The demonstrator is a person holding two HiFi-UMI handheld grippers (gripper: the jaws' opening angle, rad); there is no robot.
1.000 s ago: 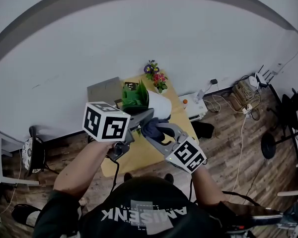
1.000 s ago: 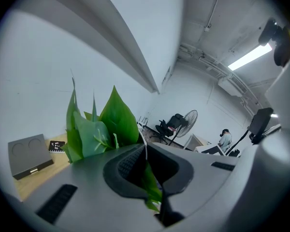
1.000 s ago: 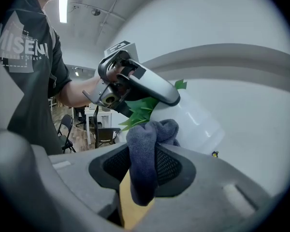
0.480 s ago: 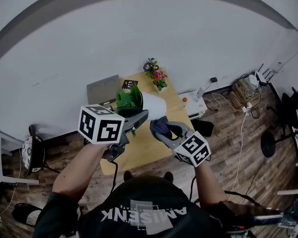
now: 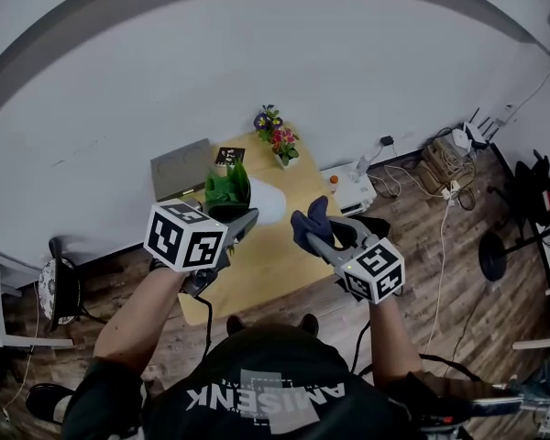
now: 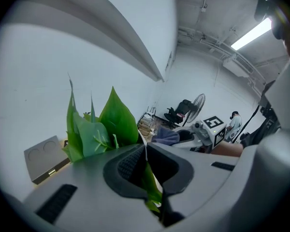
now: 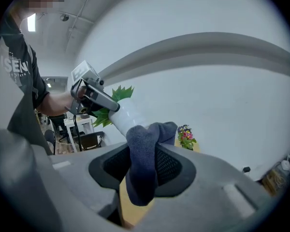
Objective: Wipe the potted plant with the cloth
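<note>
— What are the jaws doing right now?
— The right gripper (image 7: 144,164) is pinching the dark blue cloth (image 7: 146,139) between its pads, with a fold bulging above and a tail hanging below. The left gripper (image 6: 146,163) is pressing almost together on the thin white rim of the potted plant (image 5: 261,202). It is holding the pot tipped on its side in the air above the yellow table (image 5: 261,269). Cloth and pot are sitting near each other, not touching.
— What is worrying you?
— That rim grip. It is biting only a thin edge, so I reckon a firm push from the cloth could twist the pot out of the jaws and drop it on the table. Rubbing across the leaves (image 6: 117,117) could tear them too.
— Is anything standing in the way?
— Nothing is lying between cloth and pot. A small flower pot (image 5: 277,138) and a grey flat box (image 5: 178,167) are standing at the table's far end, well apart. Cables (image 5: 445,168) are trailing over the floor (image 5: 422,273).
</note>
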